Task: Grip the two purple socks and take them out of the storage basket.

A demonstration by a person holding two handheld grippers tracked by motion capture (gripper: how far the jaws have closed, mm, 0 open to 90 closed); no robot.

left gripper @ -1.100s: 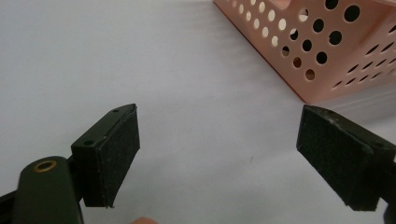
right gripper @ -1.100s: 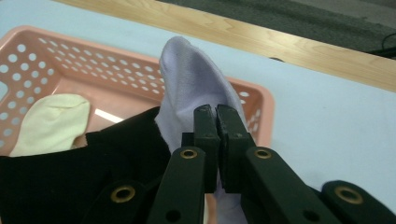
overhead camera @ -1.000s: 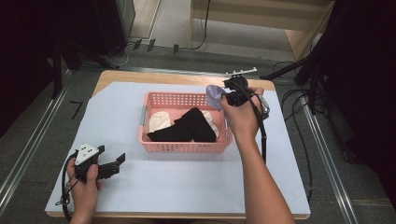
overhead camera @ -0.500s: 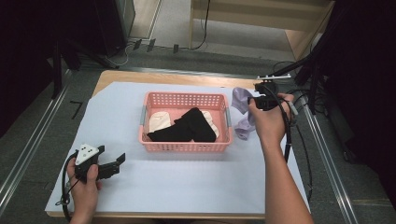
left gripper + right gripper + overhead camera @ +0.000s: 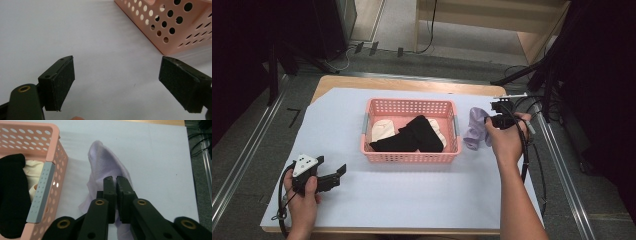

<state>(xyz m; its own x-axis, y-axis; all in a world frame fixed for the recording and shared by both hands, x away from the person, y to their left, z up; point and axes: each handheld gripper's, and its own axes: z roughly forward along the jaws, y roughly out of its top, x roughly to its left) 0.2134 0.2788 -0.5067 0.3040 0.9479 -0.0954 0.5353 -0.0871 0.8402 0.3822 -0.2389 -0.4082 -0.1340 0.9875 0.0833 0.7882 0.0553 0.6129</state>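
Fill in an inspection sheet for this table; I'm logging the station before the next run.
Surface: white sheet over a wooden table.
Job's things: pink basket holding black cloth and cream cloth; lavender cloth outside the basket, on its right.
Clutter: nothing seen.
Grippers: left claw open, holding nothing, low over the sheet near the basket's corner; right claw shut on the lavender cloth.
Cables: one trails from each claw; more lie on the floor right of the table.
Surroundings: grey floor, metal rails, wooden furniture behind.
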